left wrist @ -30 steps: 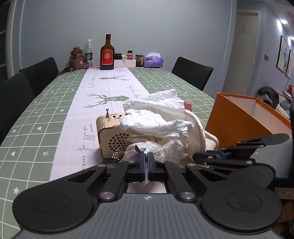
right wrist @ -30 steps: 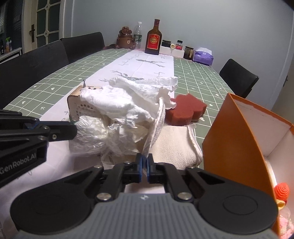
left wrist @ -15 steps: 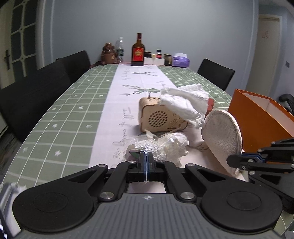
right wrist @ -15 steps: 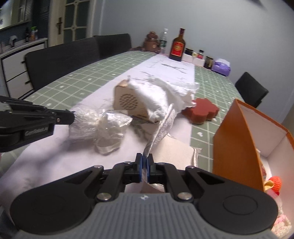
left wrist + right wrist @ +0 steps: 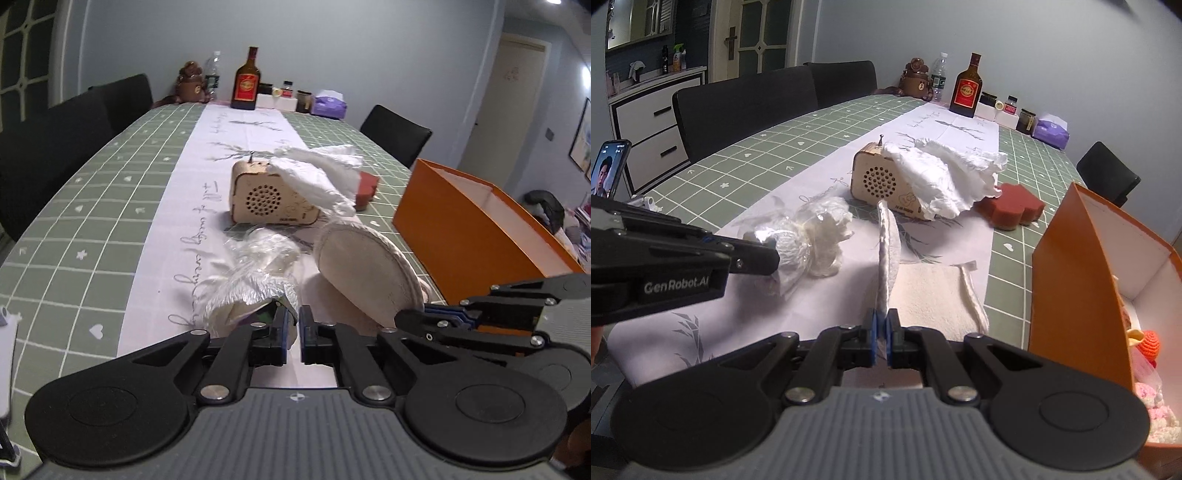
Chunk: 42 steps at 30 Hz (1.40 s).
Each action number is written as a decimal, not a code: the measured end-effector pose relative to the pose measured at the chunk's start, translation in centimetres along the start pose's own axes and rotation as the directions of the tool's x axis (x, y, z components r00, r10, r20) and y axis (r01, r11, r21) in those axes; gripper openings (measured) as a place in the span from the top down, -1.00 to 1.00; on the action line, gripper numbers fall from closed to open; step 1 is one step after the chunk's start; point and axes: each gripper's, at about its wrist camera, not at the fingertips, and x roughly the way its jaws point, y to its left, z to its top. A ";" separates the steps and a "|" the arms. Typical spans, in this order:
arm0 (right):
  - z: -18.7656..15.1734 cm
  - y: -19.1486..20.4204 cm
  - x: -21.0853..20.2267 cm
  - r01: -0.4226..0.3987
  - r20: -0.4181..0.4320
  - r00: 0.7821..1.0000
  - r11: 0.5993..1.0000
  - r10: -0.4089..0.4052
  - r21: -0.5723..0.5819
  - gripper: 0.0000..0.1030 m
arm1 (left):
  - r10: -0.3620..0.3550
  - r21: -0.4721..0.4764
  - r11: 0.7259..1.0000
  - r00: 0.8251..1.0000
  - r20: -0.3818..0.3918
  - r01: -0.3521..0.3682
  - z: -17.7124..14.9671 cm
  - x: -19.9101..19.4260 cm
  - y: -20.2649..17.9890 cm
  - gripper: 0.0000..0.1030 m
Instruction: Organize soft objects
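A green checked tabletop [image 5: 92,236] carries most items unsorted. The left tool [image 5: 291,328] is parting its jaws around a plastic-wrapped bundle [image 5: 255,284]. The right tool [image 5: 881,334] is clamped on a cream towel [image 5: 931,295]; the orange box [image 5: 1082,280] beside it already holds knitted toys [image 5: 1145,343].

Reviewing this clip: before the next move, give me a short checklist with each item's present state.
1. Right gripper shut on the round pad: ok.
2. Left gripper jaws opening, plastic-wrapped bundle at its tips; grip secure: not ok.
3. Orange box open on the right, toys already inside: ok.
4. Beige cloth flat on the table, not snagged by the pad: cannot tell.
5. White towel draped over the wooden speaker, not yet sorted: not ok.
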 end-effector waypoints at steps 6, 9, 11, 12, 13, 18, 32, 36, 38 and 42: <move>0.0 -0.3 -0.6 0.008 0.016 1.000 1.000 -0.008 0.008 0.86 | 0.036 0.085 0.996 0.998 0.048 -0.040 0.5 -1.4 -0.5 -0.05; 0.2 -0.6 -0.8 -0.004 0.027 1.000 1.000 0.004 0.027 0.55 | 0.048 0.135 0.989 0.996 0.076 -0.058 1.1 -1.7 -0.4 -0.32; 0.4 -1.0 -0.9 -0.017 0.038 0.999 0.999 0.015 0.051 0.32 | 0.042 0.166 0.984 0.995 0.094 -0.058 1.6 -1.9 -0.1 -0.43; 0.5 -1.2 -0.7 -0.026 0.041 0.999 0.998 0.024 0.064 0.32 | 0.036 0.183 0.982 0.995 0.097 -0.053 1.8 -1.9 -0.1 -0.46; 0.6 -1.5 -0.4 -0.032 0.039 0.999 0.996 0.029 0.078 0.32 | 0.028 0.202 0.978 0.995 0.096 -0.047 2.1 -1.8 0.0 -0.47; 1.3 -2.7 0.8 -0.040 0.033 0.999 0.990 0.036 0.136 0.17 | -0.003 0.316 0.948 0.998 0.070 -0.020 3.3 -0.4 -0.4 -0.57; 1.9 -6.3 7.1 -0.030 -0.079 0.995 0.945 0.059 0.325 -0.76 | 0.046 0.118 0.993 0.970 -0.237 -0.018 5.0 5.8 2.3 -0.56; 1.7 -7.4 8.9 -0.041 -0.104 0.991 0.924 0.086 0.381 -0.76 | 0.047 0.052 0.998 0.966 -0.255 -0.035 5.0 6.2 2.9 -0.56; 1.7 -8.0 9.5 -0.050 -0.107 0.989 0.912 0.102 0.408 -0.76 | 0.044 0.039 0.999 0.965 -0.257 -0.035 4.9 6.2 2.9 -0.56; 1.9 -8.3 9.9 -0.045 -0.116 0.988 0.908 0.102 0.415 -0.70 | 0.031 0.009 1.000 0.962 -0.272 -0.030 4.8 6.7 3.0 -0.57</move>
